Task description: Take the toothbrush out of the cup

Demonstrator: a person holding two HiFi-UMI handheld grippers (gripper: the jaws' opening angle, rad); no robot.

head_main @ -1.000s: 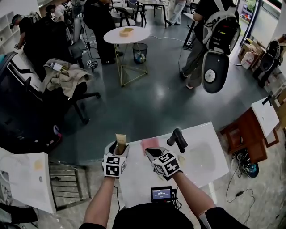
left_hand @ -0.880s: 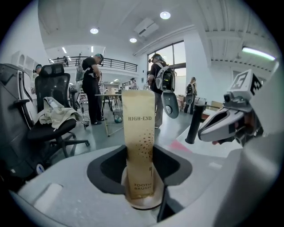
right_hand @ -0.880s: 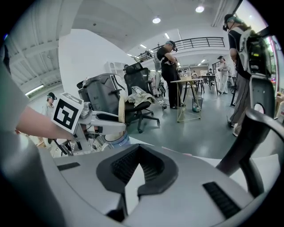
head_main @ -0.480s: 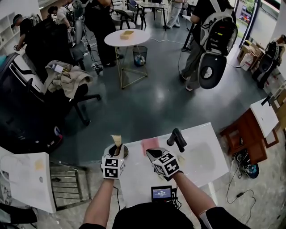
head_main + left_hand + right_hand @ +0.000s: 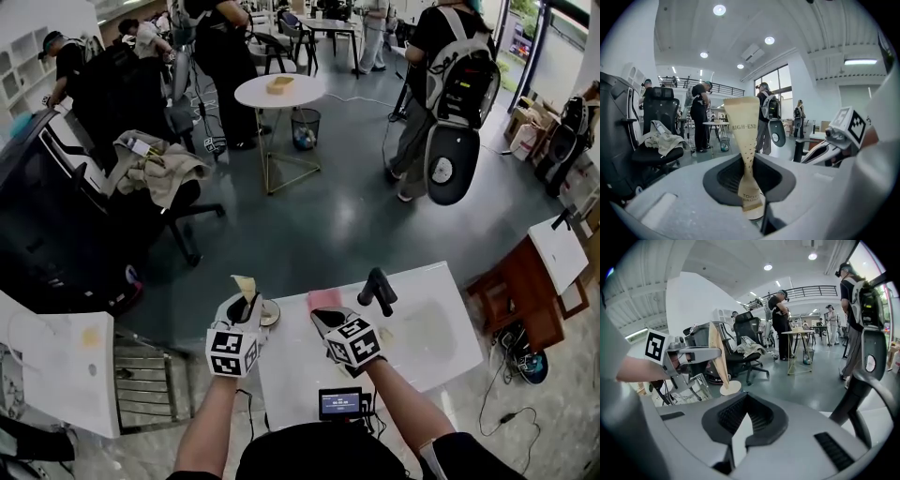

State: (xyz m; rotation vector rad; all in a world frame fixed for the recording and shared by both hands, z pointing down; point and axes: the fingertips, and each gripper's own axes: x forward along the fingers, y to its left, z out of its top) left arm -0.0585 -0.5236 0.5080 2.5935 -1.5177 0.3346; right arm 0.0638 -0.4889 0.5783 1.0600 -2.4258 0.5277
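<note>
A toothbrush in a tall beige paper sleeve (image 5: 744, 140) stands upright between the closing jaws of my left gripper (image 5: 752, 208), whose pads press on its lower end. In the head view the left gripper (image 5: 246, 309) holds the toothbrush (image 5: 247, 287) above the table's left edge. The round cup (image 5: 269, 315) sits just right of it and below. In the right gripper view the toothbrush (image 5: 717, 352) hangs clear above the cup's pale rim (image 5: 730, 388). My right gripper (image 5: 324, 319) hovers over the table; its jaws (image 5: 740, 427) stand a narrow gap apart with nothing between them.
The white table (image 5: 417, 328) carries a pink cloth (image 5: 323, 300) and a black handled object (image 5: 378, 289); a small screen (image 5: 338, 404) sits at its near edge. Beyond are an office chair (image 5: 159, 178), a round table (image 5: 278, 91) and a person with a backpack (image 5: 450, 84).
The left gripper's jaws closed on the toothbrush and rose, lifting it up out of the cup, which now shows beside the gripper. The right gripper barely moved.
</note>
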